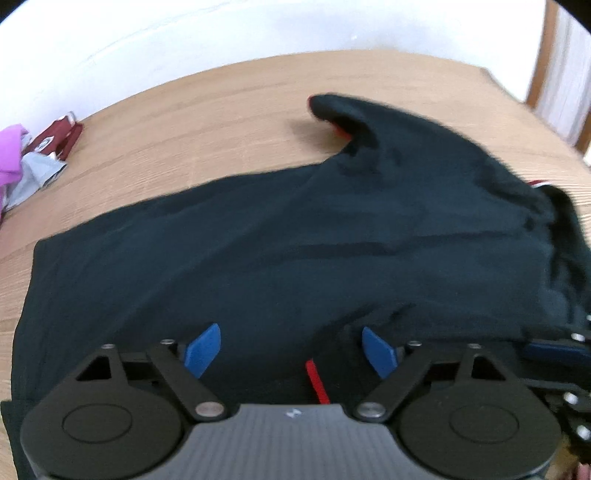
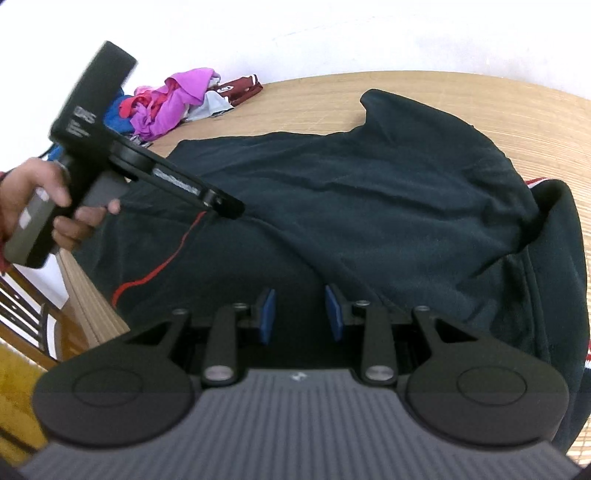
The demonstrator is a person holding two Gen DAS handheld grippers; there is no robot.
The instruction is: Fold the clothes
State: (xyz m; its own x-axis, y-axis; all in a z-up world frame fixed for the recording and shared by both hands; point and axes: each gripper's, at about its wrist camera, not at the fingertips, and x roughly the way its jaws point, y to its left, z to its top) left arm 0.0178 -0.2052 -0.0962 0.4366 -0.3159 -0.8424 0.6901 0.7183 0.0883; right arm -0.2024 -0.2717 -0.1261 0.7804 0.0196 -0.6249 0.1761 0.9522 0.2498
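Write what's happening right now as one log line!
garment: dark shirt spread on wooden table | left gripper: jaws open over shirt | right gripper: jaws open, nothing held | clothes pile: far corner

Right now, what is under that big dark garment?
The dark garment lies spread on the wooden table, whose bare surface shows around it. Whatever else might lie beneath is covered by the cloth.

Wooden table (image 1: 229, 110) stands against a white wall (image 1: 184, 33). Wooden chair (image 2: 33, 314) sits beside the table edge, yellow floor covering (image 2: 14, 387) beneath.
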